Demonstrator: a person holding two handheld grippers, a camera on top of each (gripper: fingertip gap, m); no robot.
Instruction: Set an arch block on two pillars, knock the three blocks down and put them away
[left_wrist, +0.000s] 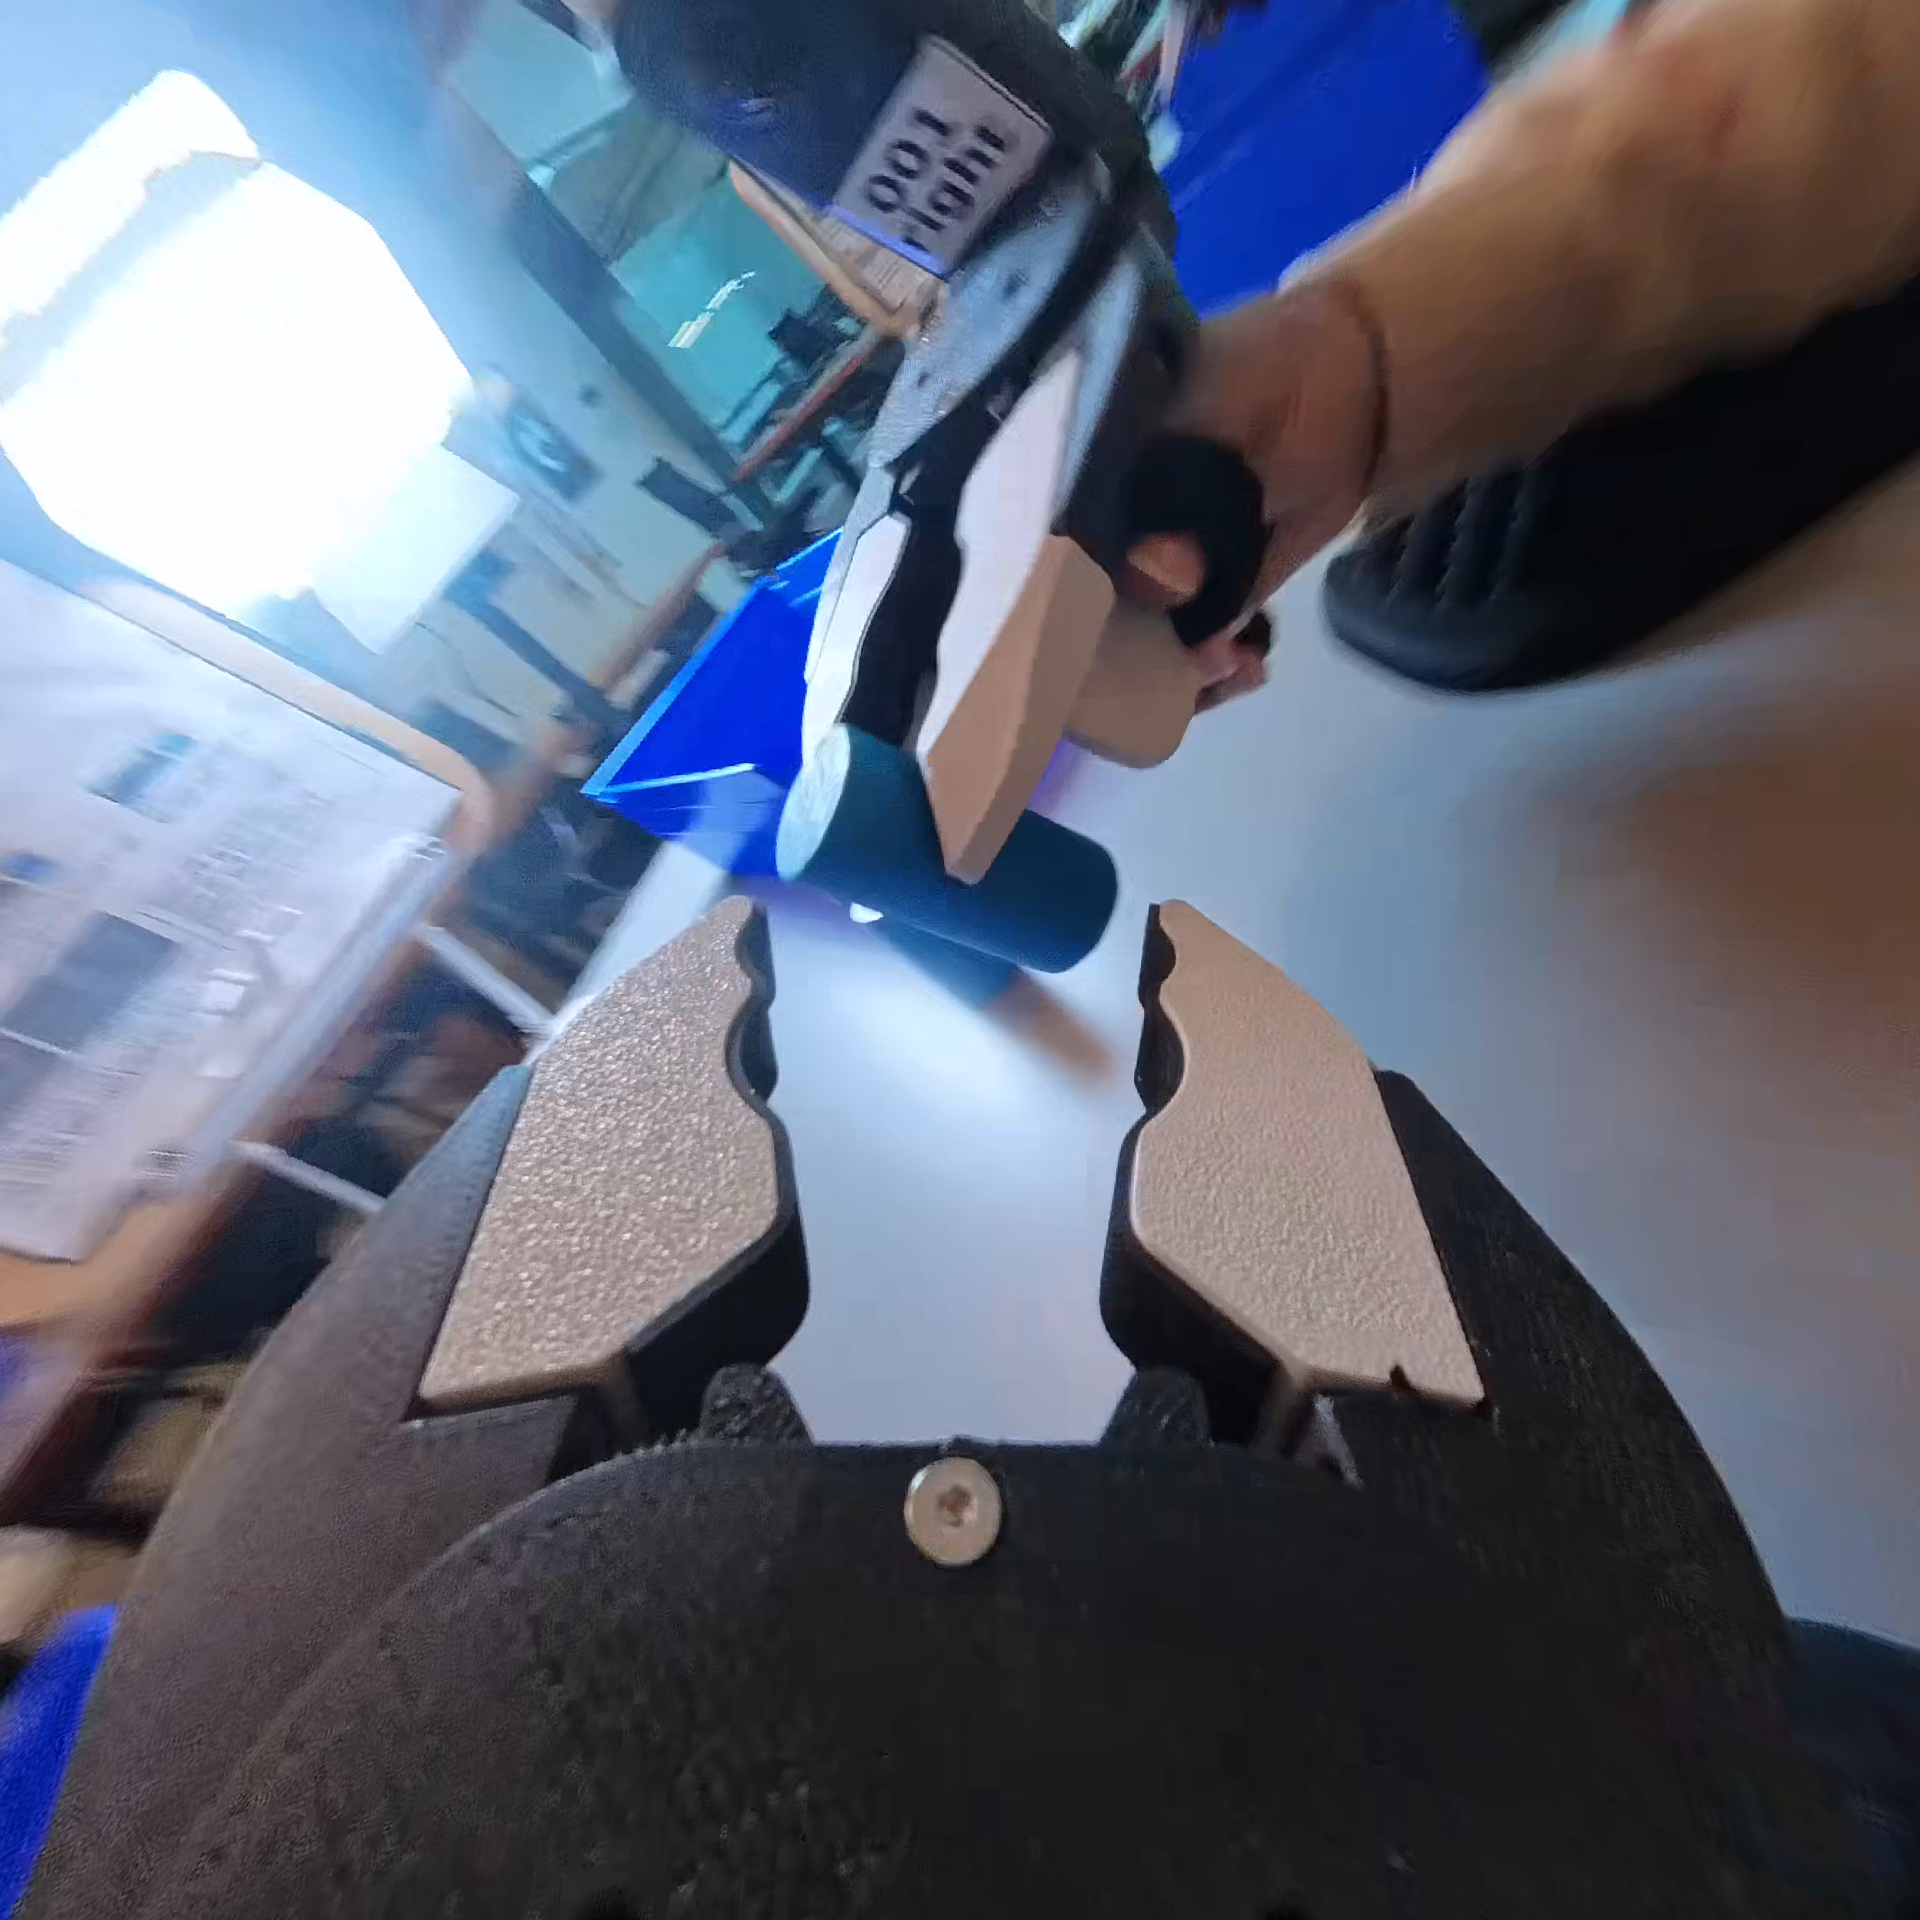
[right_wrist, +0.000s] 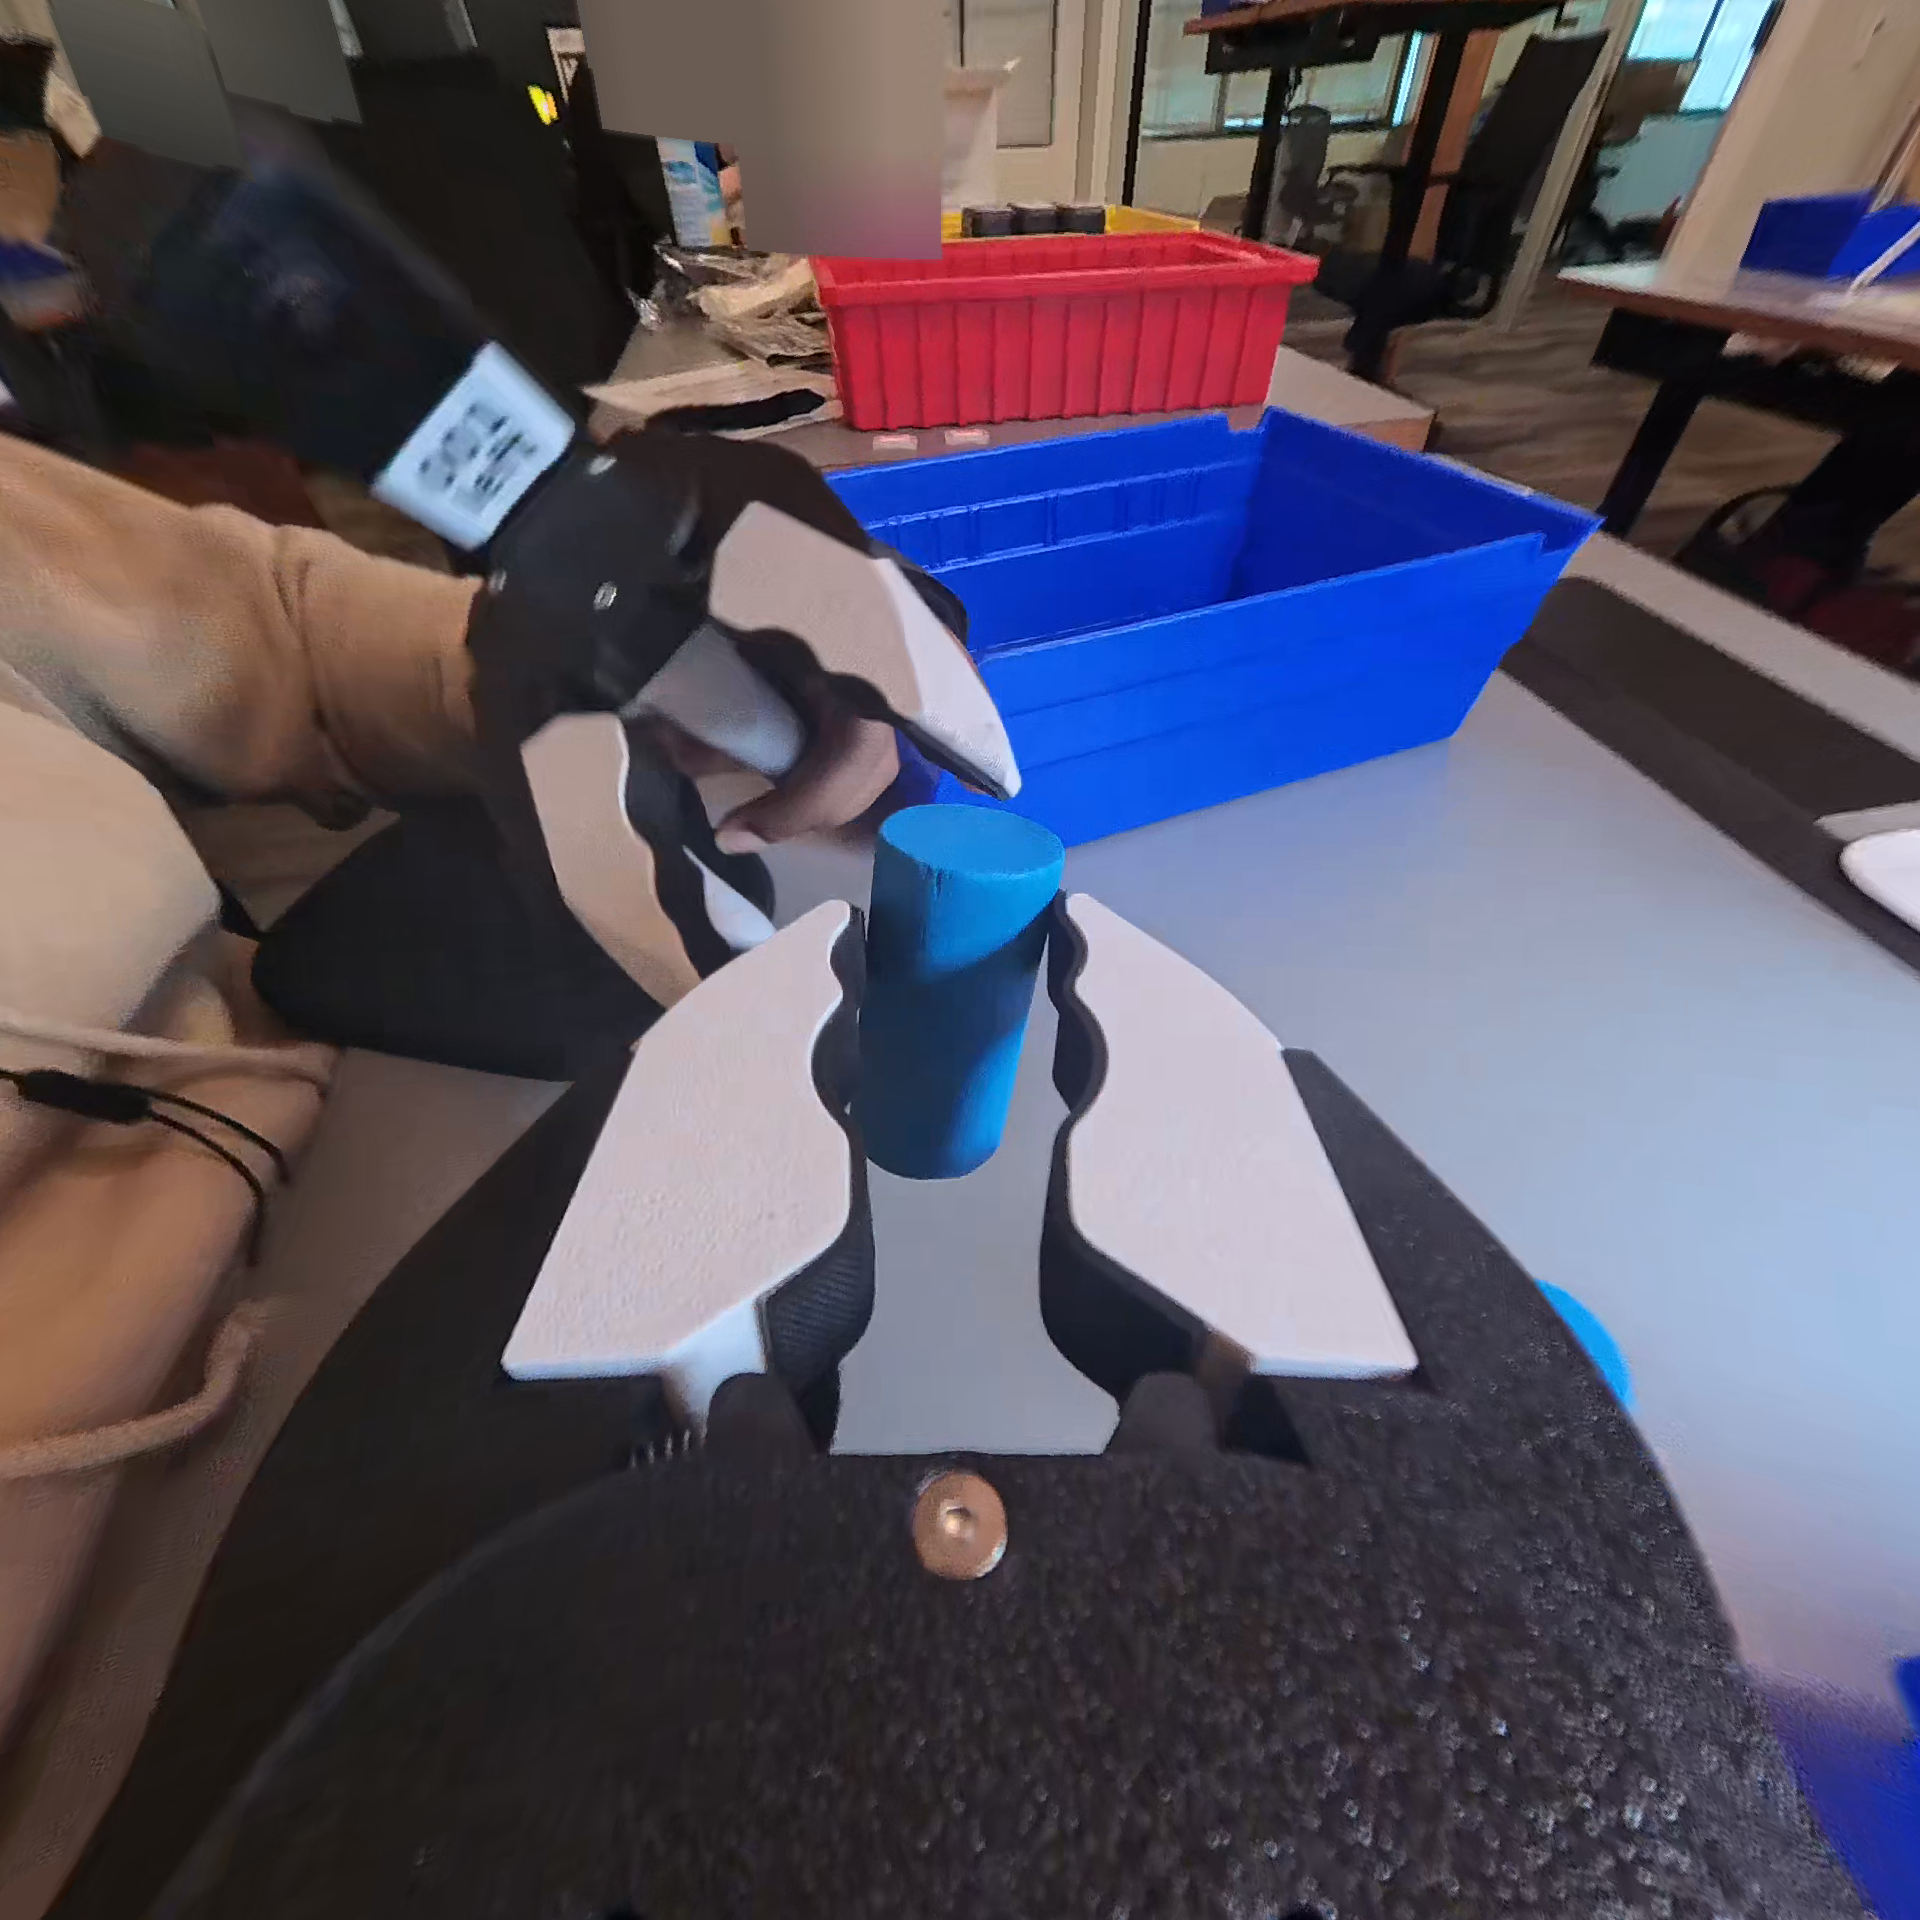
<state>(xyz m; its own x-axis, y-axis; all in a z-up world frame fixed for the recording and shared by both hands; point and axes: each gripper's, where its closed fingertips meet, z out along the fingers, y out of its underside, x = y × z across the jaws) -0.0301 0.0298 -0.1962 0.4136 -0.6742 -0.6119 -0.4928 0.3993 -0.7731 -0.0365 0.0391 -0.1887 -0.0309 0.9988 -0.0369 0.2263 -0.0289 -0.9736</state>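
Note:
My right gripper is shut on a blue cylinder pillar, gripping it near its upper end, roughly upright over the grey table. In the left wrist view the same pillar sits in the right gripper's fingers, close above the table. My left gripper is open and empty, pointing at the pillar from a short way off. It also shows in the right wrist view, just left of the pillar. Two more blue shapes peek out at the right, mostly hidden by my gripper's body.
An open blue bin stands just behind the pillar; it also shows in the left wrist view. A red bin is farther back. A dark strip edges the table at right. A person's beige sleeve fills the left.

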